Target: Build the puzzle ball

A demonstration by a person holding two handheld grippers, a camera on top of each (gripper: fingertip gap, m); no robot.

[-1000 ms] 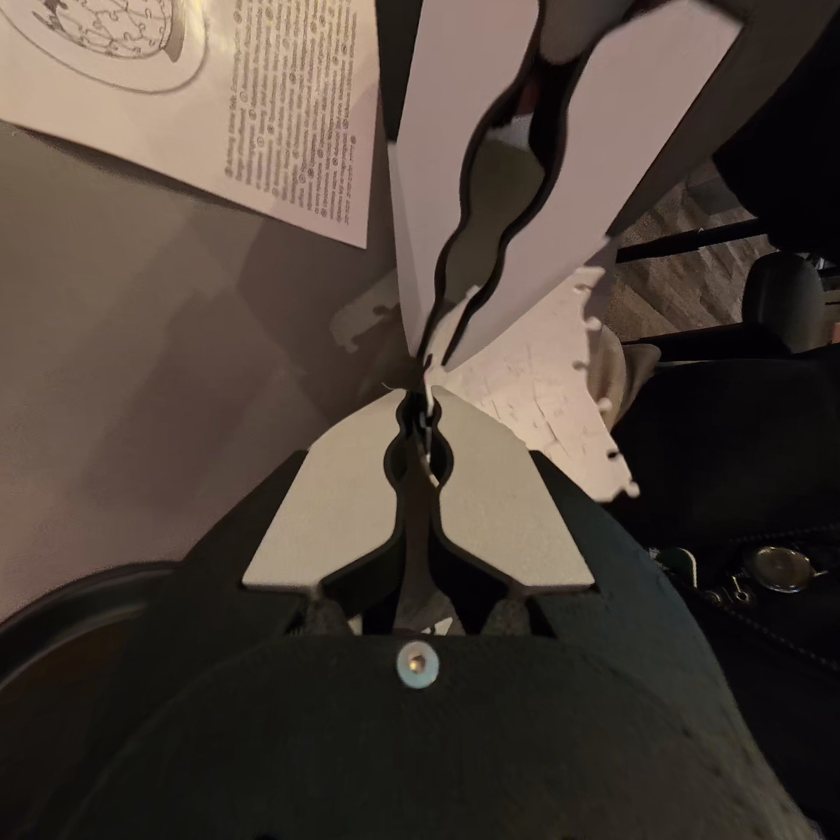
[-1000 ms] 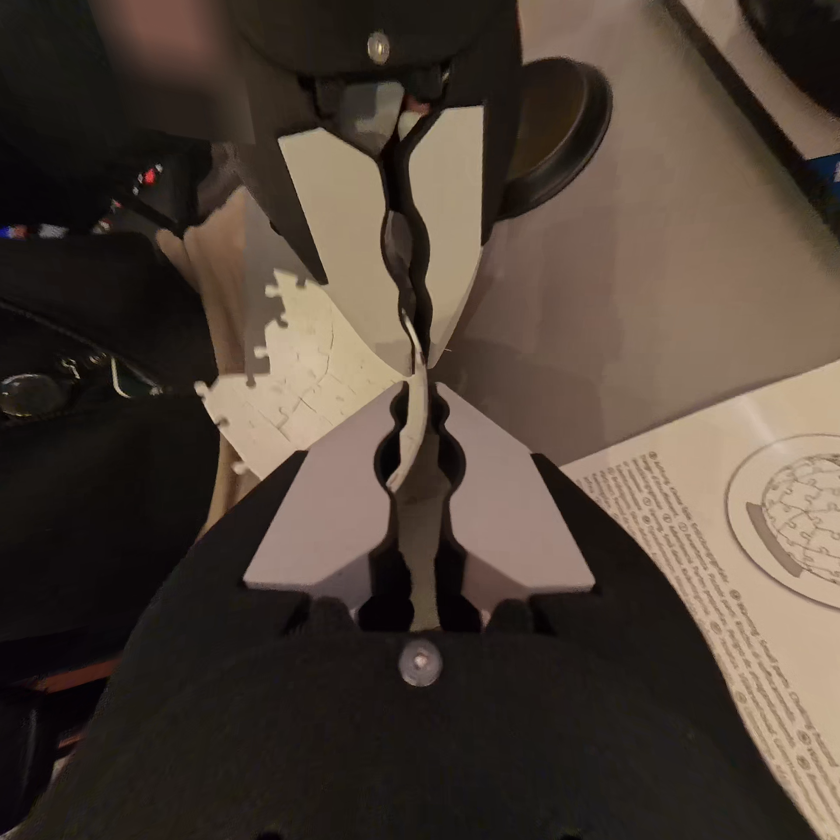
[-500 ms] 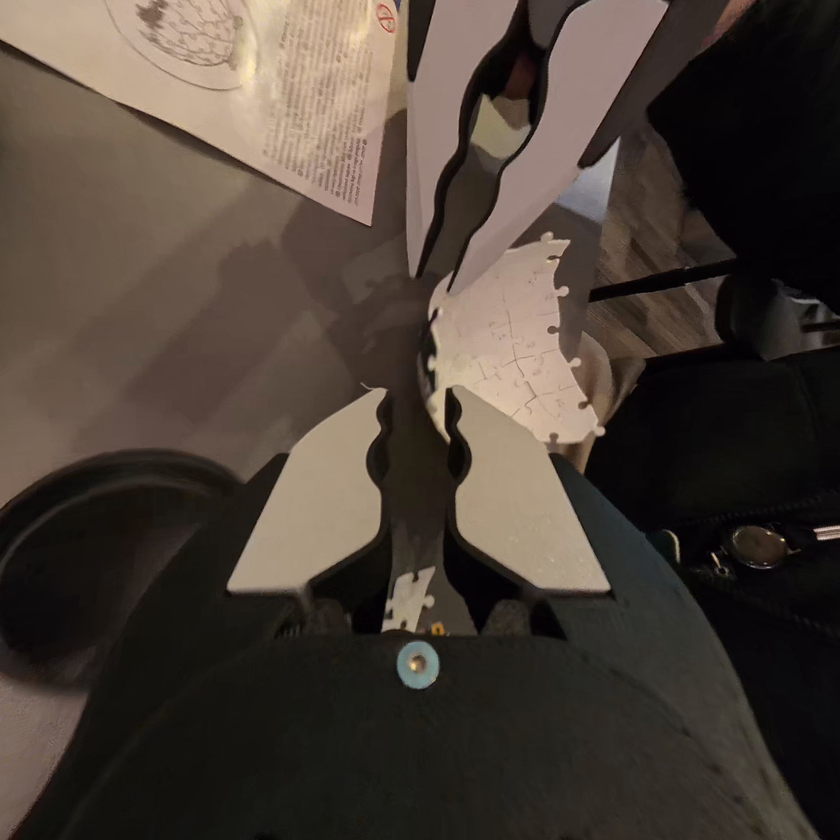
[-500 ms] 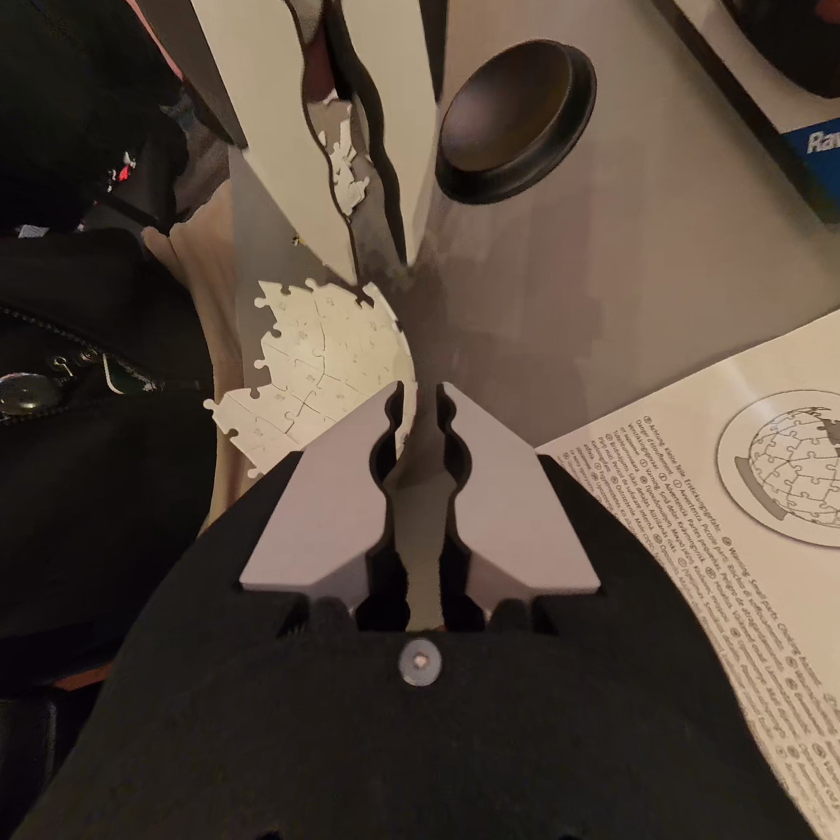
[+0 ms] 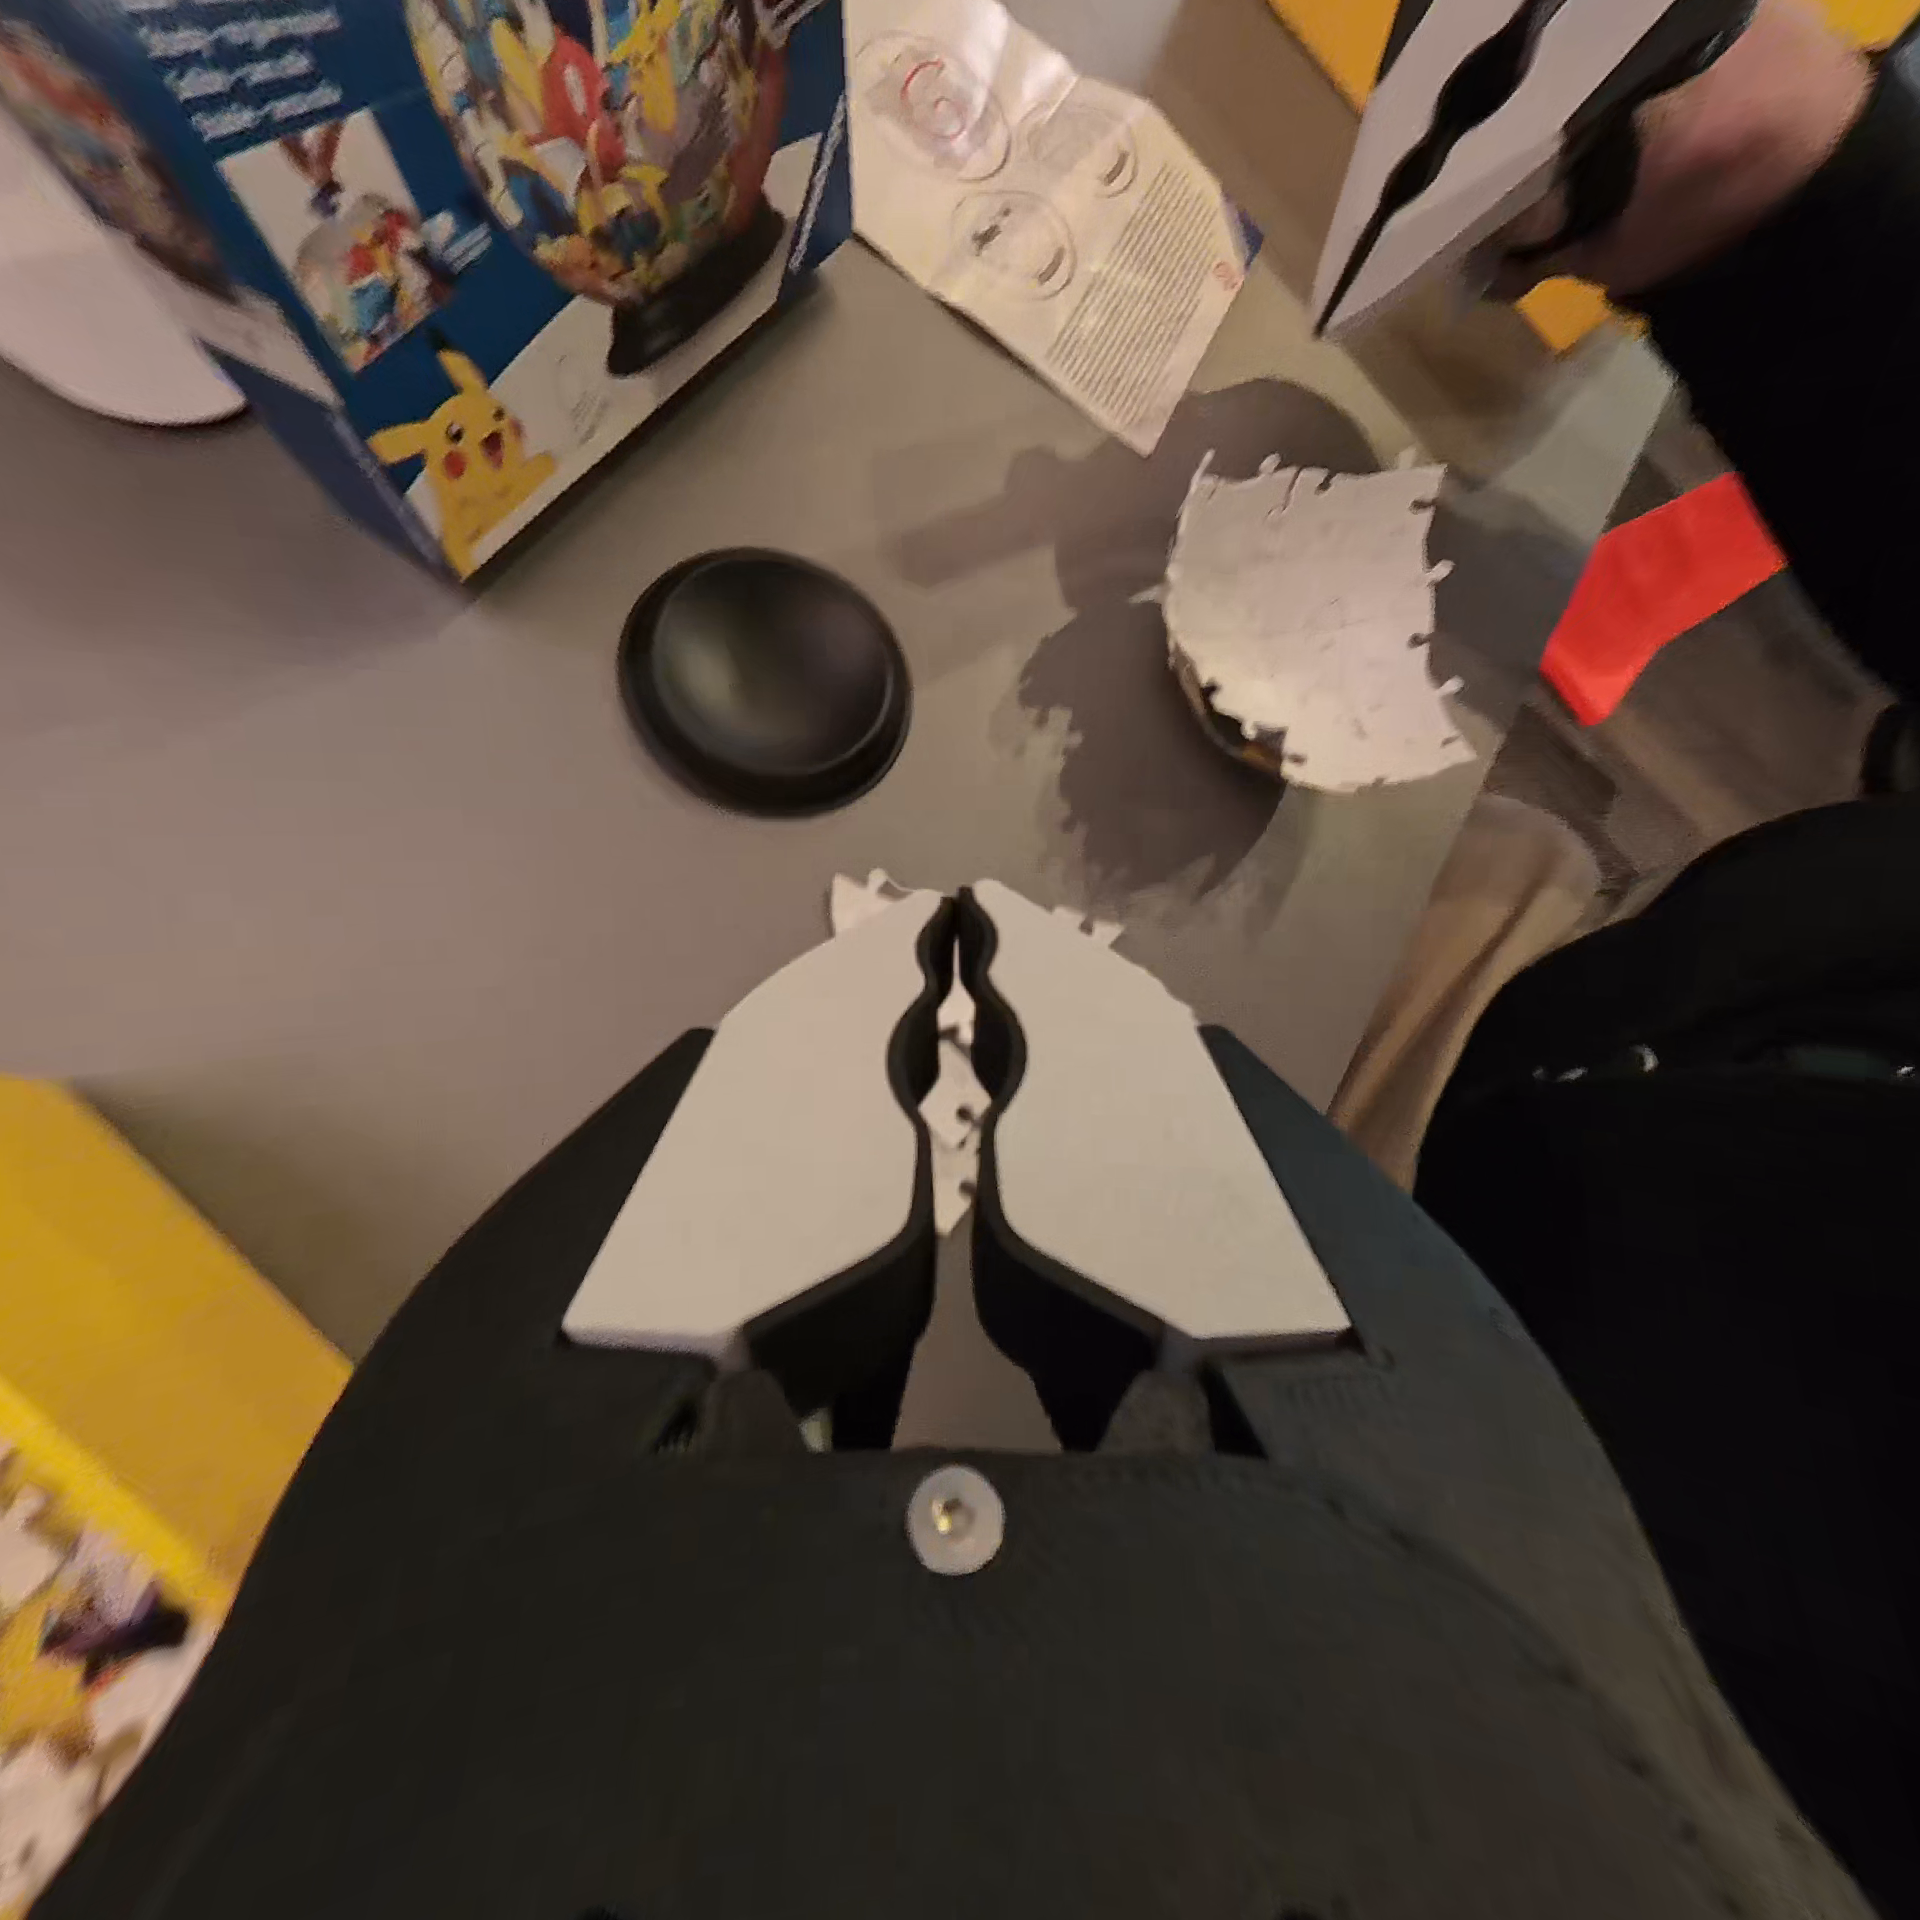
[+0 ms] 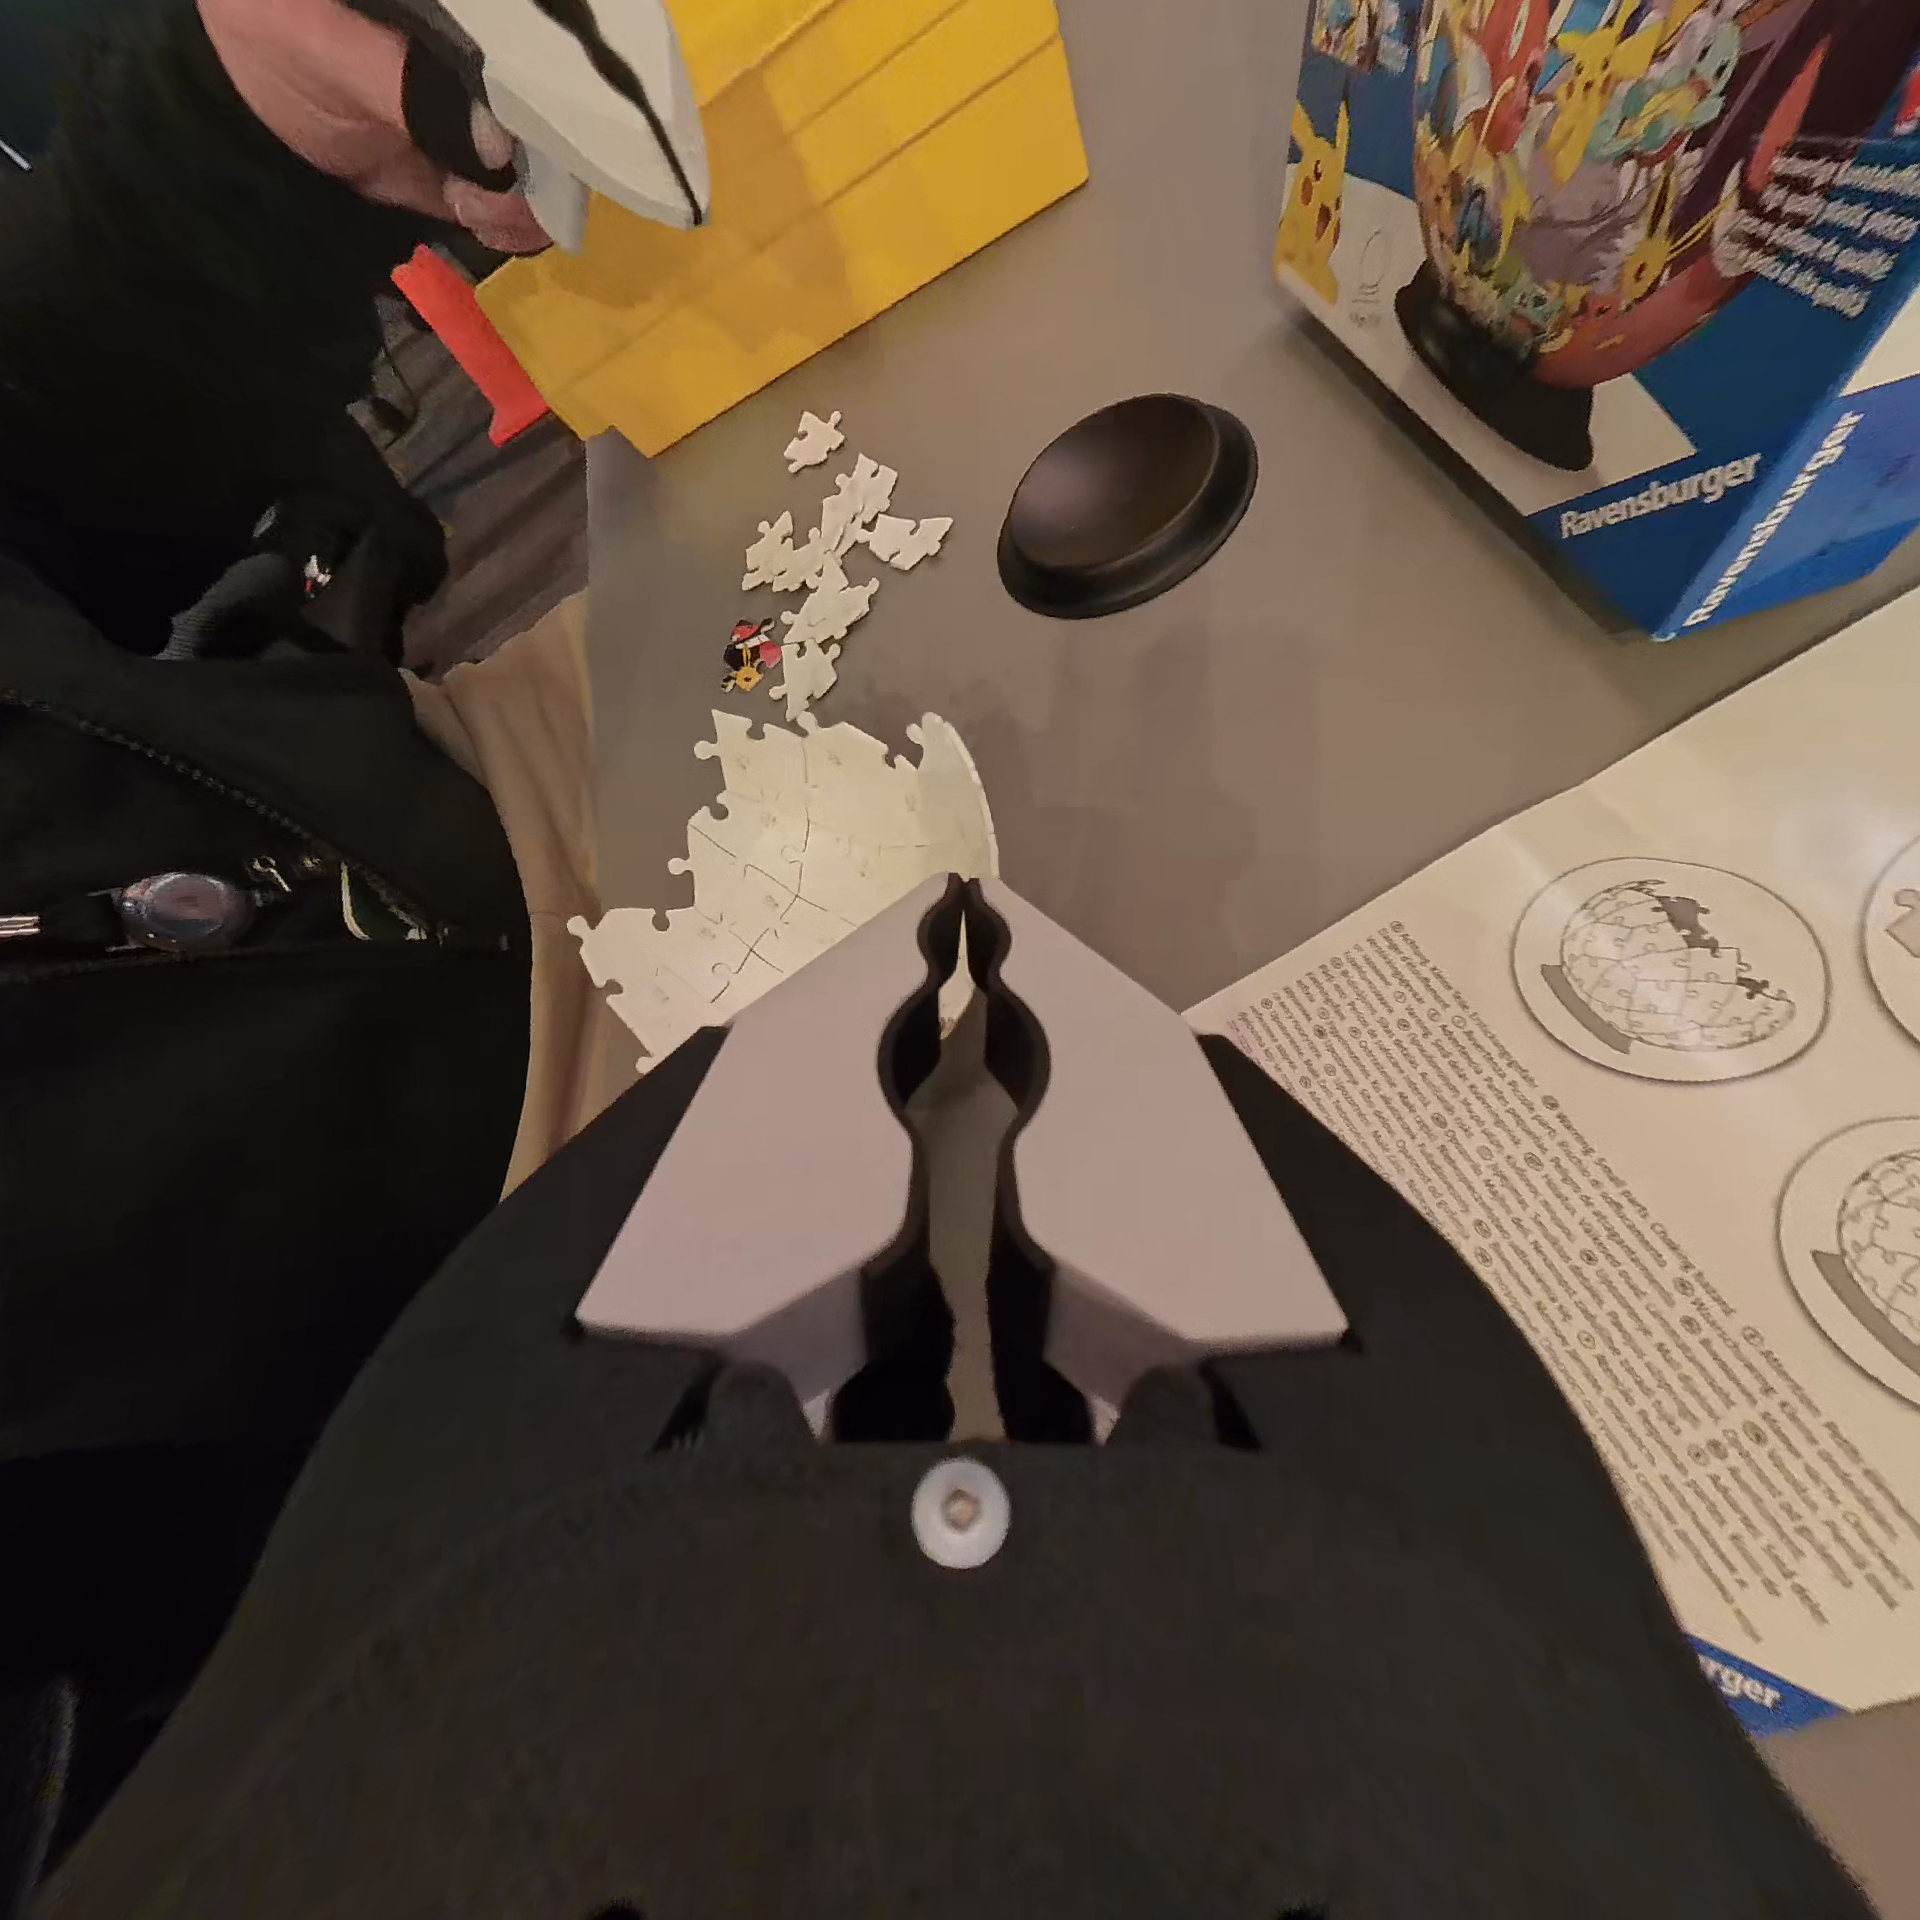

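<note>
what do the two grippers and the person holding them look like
Both match: the left gripper and right gripper have a matte black body with a round silver screw at its centre, and two pale grey, wedge-shaped fingers lined with wavy black inner pads. The hand wears a black strap or glove and a dark sleeve.

A hobby or office desk setting: a plain grey tabletop (image 6: 1299, 748) carries a blue printed cardboard puzzle box (image 6: 1621, 312) at 1 o'clock, a white paper instruction leaflet (image 6: 1558, 1143) at 3 o'clock, and a yellow cardboard box (image 6: 831, 208) at 11 o'clock. Beyond the edge, wood-look flooring (image 5: 1507, 935) shows dimly.
</note>
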